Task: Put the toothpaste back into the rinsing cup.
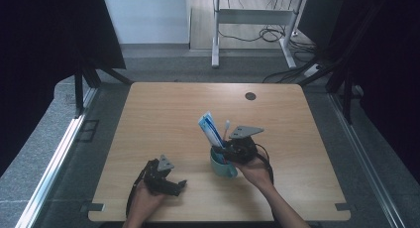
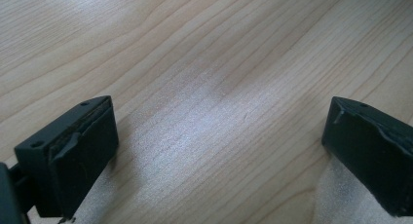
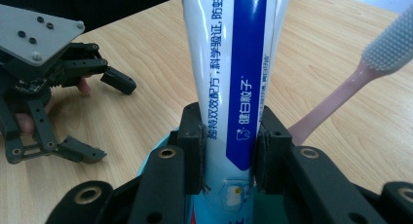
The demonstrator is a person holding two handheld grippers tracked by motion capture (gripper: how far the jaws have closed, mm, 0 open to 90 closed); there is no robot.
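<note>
1. Right gripper (image 3: 228, 153) clamps the tube (image 3: 234, 78); tube stands upright between its jaws, base in the cup (image 1: 221, 167).
2. Brush (image 3: 360, 83) leans beside it.
3. Left gripper (image 1: 166, 181) wide, empty, well apart on the worktop (image 1: 163, 114).

Just a light wood counter (image 1: 163, 114) with a dark round cap (image 1: 250, 96) near its far edge, and a white desk frame (image 1: 247, 20) with cables (image 1: 270, 34) behind.

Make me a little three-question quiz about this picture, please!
1. True or false: the toothpaste tube stands in the cup.
2. Which has jaws around the tube: A) left gripper B) right gripper?
3. What colour is the toothbrush handle?

Key: 1 true. 2 B. 3 pink.
</note>
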